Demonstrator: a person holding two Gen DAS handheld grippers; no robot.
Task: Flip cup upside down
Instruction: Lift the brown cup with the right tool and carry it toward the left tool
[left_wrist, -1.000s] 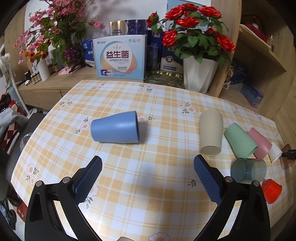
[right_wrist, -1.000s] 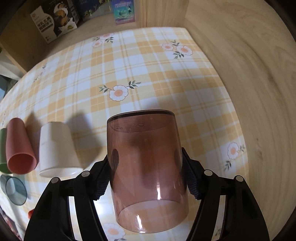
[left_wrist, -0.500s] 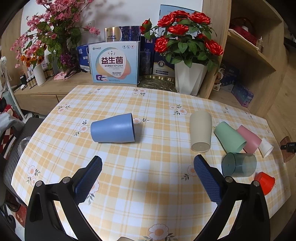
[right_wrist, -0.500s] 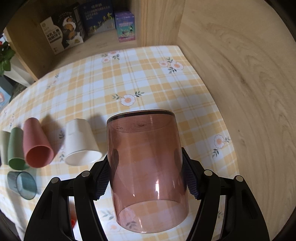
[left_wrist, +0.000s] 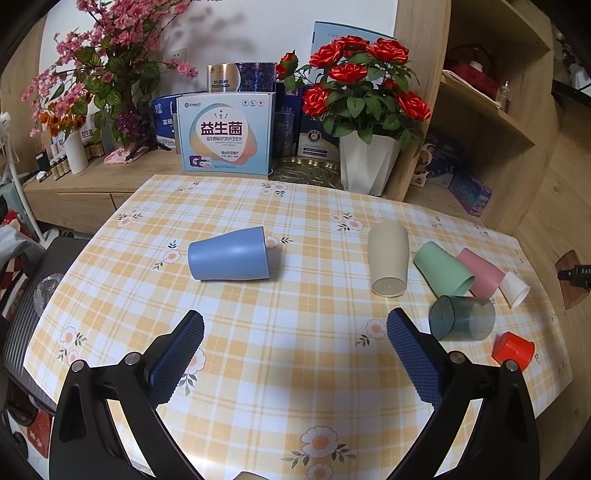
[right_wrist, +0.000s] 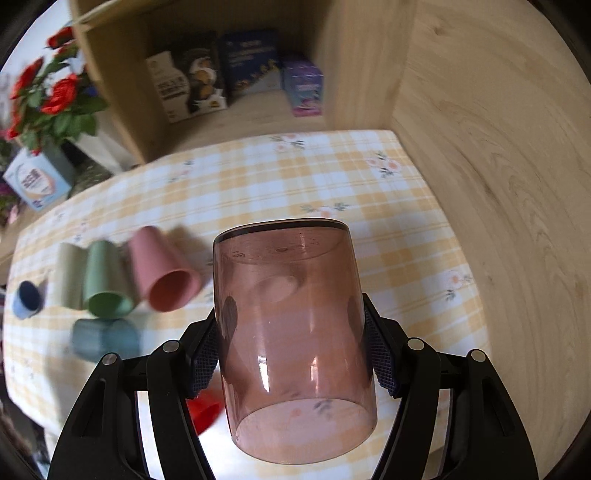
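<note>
- The right tool (right_wrist: 295, 354) is clamped on a see-through brown cup (right_wrist: 291, 332), one pad on each side of its wall; the cup is held above the bench (right_wrist: 369, 192), closed bottom pointing away from the camera and open mouth toward it.
- Below and ahead of the held cup the checked cloth is bare up to the bench's far edge and its right edge, where the wood floor (right_wrist: 498, 147) begins.
- To its left, cups lie on their sides close together: a pink cup (right_wrist: 162, 273), a green cup (right_wrist: 105, 284), a beige cup (right_wrist: 68, 275) and a grey-blue clear cup (right_wrist: 105, 338); a small red cup (right_wrist: 203, 410) shows just under the left finger.
- The left tool (left_wrist: 295, 354) hangs over the bench with its jaws spread wide and nothing between them.
- A blue cup (left_wrist: 229, 254) lies on its side near the bench's middle, well apart from the other cups, with open cloth all round it.
- A small white cup (left_wrist: 515, 288) lies near the right edge, just beside the pink one.
- A rose pot (left_wrist: 367, 162) and a box (left_wrist: 227, 134) stand just beyond the far edge.
</note>
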